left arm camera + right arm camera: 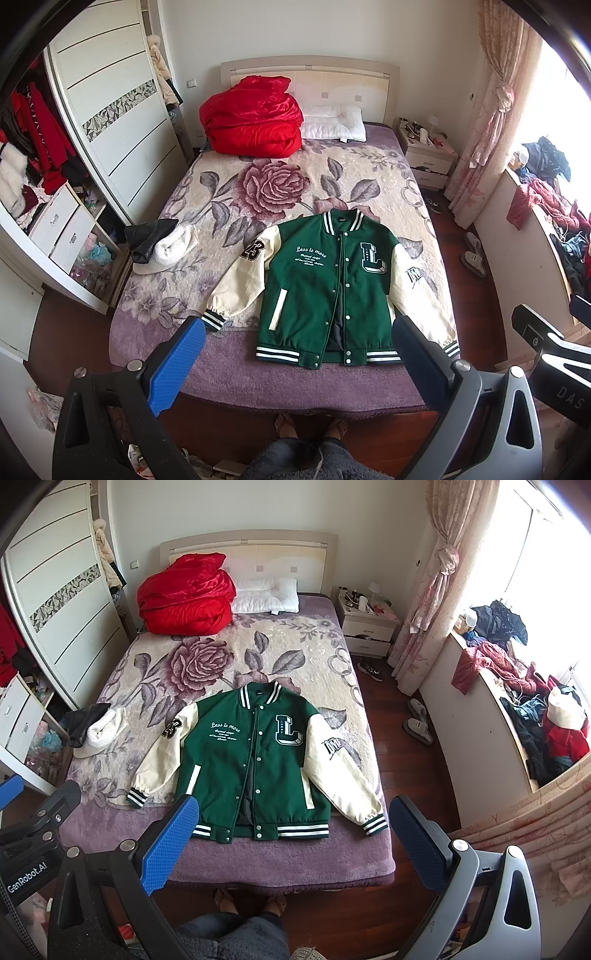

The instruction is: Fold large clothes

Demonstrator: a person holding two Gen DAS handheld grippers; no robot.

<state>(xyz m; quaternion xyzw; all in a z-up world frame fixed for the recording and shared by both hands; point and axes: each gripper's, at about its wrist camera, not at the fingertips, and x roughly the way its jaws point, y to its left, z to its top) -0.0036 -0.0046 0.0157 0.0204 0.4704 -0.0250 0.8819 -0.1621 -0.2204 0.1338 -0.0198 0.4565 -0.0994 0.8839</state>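
Jacket (328,284) lies flat on bed (236,373) beyond both wide-open, empty claws (295,354) (291,830).

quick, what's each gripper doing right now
Left gripper: open, holding nothing, above the bed's near edge.
Right gripper: open, holding nothing, clear of the jacket.

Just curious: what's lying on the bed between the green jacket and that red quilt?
Only bare rose-patterned blanket between varsity jacket and red quilt, clearest in the right wrist view.
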